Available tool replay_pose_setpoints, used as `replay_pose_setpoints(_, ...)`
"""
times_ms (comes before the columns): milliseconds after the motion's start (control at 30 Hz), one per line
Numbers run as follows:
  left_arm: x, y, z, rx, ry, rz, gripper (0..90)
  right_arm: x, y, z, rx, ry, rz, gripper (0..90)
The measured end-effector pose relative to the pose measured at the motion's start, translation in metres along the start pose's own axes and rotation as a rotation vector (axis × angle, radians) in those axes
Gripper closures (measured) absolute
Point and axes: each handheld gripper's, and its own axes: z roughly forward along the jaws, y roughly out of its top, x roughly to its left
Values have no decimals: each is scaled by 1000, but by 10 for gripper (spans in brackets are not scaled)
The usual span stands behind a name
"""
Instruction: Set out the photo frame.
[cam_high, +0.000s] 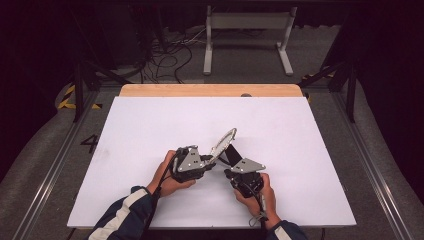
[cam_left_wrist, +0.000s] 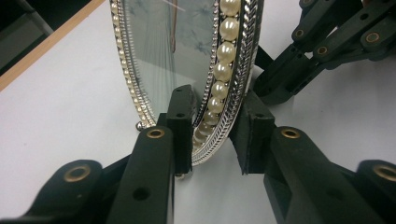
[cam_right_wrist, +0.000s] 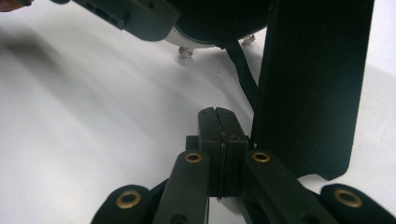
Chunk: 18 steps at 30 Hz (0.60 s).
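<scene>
An oval picture frame (cam_high: 227, 141) with a silver rim and a ring of pearls (cam_left_wrist: 223, 70) stands tilted on the white table top (cam_high: 150, 125). A black easel leg (cam_right_wrist: 313, 84) props it from behind. My left gripper (cam_left_wrist: 212, 130) straddles the frame's lower rim. Its left pad (cam_left_wrist: 182, 116) lies against the glass side, and a thin gap shows beside the right pad (cam_left_wrist: 252, 135), so the jaws are open. My right gripper (cam_right_wrist: 219, 121) is shut with nothing between its pads, just left of the easel leg. In the high view both grippers (cam_high: 212, 161) (cam_high: 231, 172) meet at the frame's foot.
A thin black strap (cam_right_wrist: 243, 70) runs from the frame's back to the easel leg. The frame rests on small silver feet (cam_right_wrist: 185, 52). A wooden strip (cam_high: 210, 90) edges the table's far side. Cables and a white stand (cam_high: 247, 35) lie on the floor beyond.
</scene>
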Motion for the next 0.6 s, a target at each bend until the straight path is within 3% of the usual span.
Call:
replay_pose_setpoints(67,1,-3,3,27,2,8,657,-1,0,0,0,4,4,900)
replay_pose_setpoints(233,7,-10,10,44,6,-18,619,-2,-1,2,2,7,-1,900)
replay_pose_setpoints(600,4,-8,10,9,-15,-5,669,-7,-2,3,20,15,4,900)
